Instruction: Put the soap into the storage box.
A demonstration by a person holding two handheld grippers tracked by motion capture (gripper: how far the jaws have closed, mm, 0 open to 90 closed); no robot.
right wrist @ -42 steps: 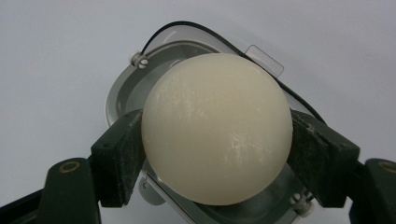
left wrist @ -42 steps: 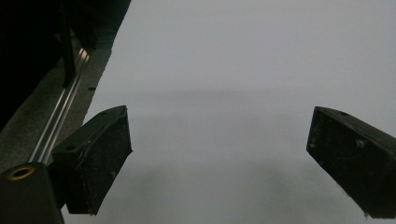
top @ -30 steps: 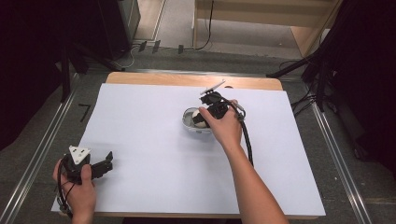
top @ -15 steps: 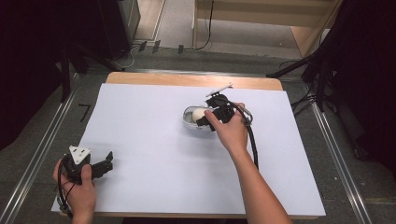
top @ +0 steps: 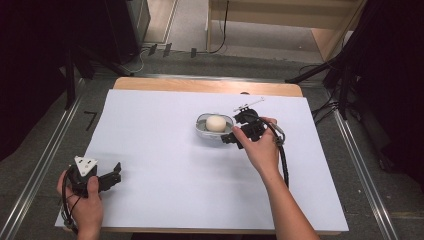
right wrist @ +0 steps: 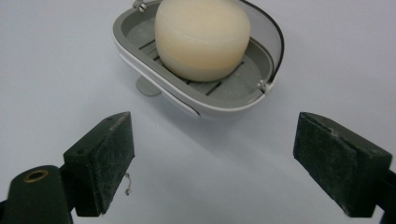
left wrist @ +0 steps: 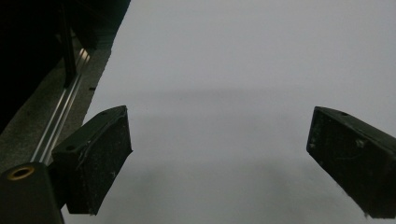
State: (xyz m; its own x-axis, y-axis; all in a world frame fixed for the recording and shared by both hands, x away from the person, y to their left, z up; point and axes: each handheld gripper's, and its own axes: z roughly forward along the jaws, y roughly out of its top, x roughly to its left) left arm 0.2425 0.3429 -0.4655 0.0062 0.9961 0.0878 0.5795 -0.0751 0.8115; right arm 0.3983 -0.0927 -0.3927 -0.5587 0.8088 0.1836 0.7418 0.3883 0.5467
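the soap (right wrist: 201,37) sits in its dish (right wrist: 224,95) mid-table, just ahead of the right gripper (right wrist: 212,158). its jaws have just been opening and now stand apart, nothing between them. the left gripper (left wrist: 217,158) gapes wide over bare white paper (left wrist: 243,60).

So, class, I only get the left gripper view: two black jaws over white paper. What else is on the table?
Observer: A grey soap dish with a pale round soap in it, past the middle of the table.
Operator: Where's the right gripper?
Observer: Just right of the dish in the high view; its jaws have just been opening, nothing between them.
Operator: And the left gripper from above?
Observer: Near the table's front left corner, far from the dish.
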